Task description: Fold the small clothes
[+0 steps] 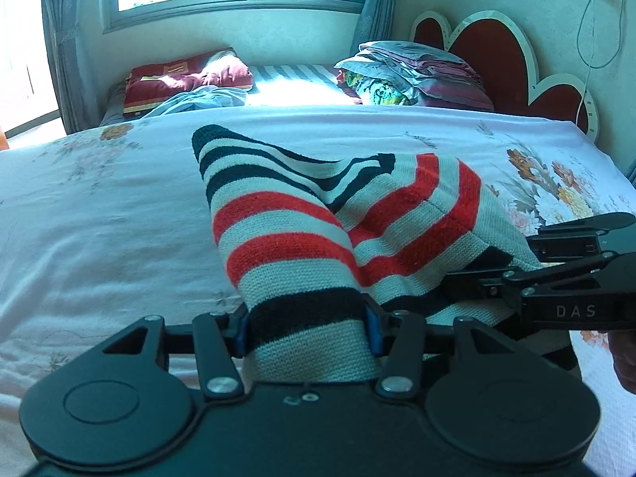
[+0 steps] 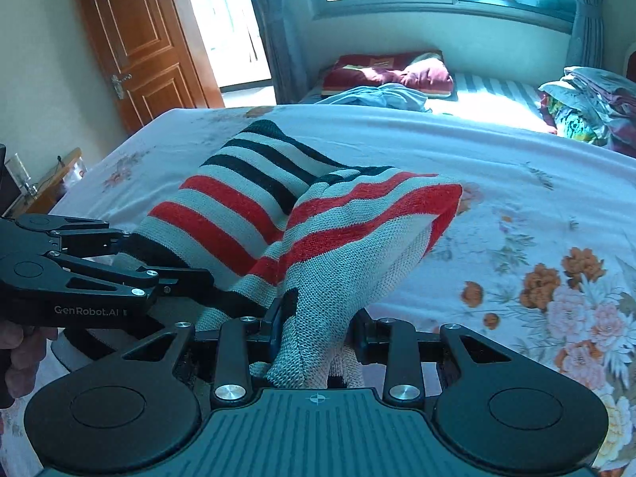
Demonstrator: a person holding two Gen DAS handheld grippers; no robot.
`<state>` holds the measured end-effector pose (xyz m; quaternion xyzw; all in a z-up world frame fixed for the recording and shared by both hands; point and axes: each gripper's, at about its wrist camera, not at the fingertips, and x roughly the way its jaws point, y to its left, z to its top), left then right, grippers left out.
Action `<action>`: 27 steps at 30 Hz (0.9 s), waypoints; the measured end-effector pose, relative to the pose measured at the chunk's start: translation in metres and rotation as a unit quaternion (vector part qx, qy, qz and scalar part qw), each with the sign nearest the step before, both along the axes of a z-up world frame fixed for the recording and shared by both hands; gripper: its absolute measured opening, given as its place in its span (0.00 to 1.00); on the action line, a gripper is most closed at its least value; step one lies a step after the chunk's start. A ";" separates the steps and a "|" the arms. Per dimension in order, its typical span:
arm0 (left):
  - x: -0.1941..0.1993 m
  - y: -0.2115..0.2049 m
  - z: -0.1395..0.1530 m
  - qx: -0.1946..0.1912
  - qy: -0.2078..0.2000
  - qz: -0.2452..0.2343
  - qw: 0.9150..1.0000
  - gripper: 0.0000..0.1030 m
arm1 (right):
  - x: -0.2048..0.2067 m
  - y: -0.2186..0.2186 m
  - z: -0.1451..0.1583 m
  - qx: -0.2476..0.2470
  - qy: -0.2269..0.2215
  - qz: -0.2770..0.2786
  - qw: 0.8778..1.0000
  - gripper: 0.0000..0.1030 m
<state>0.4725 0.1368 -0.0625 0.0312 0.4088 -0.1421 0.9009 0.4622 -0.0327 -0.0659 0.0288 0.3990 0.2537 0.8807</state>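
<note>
A small knit sweater (image 1: 302, 218) striped in red, navy and pale grey is lifted off the floral bed sheet (image 1: 99, 218), its far end still resting on the bed. In the left wrist view my left gripper (image 1: 308, 328) is shut on a bunched edge of it, blue pads pressing both sides. My right gripper (image 1: 516, 258) comes in from the right, its tips hidden in the cloth. In the right wrist view the sweater (image 2: 238, 206) droops from my right gripper (image 2: 316, 326), which is shut on a grey fold. My left gripper (image 2: 159, 258) holds the neighbouring edge at the left.
The bed sheet (image 2: 516, 198) spreads wide around the sweater. At the far side lie a dark red pillow (image 1: 187, 75), a blue cloth (image 2: 377, 97) and a pile of folded bedding (image 1: 417, 75) by the red headboard (image 1: 489, 51). A wooden door (image 2: 139, 43) and a nightstand (image 2: 39, 183) stand left.
</note>
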 end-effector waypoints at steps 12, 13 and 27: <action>0.013 0.062 -0.043 -0.054 0.043 0.026 0.997 0.60 | 0.025 0.039 -0.050 0.002 0.061 -0.004 0.998 0.33; 0.014 0.067 -0.046 -0.070 0.048 0.035 0.996 0.68 | 0.028 0.034 -0.057 0.015 0.075 -0.013 0.997 0.36; 0.050 0.092 -0.015 -0.087 -0.010 0.008 0.996 0.43 | 0.054 0.012 -0.009 0.008 0.003 -0.062 0.998 0.17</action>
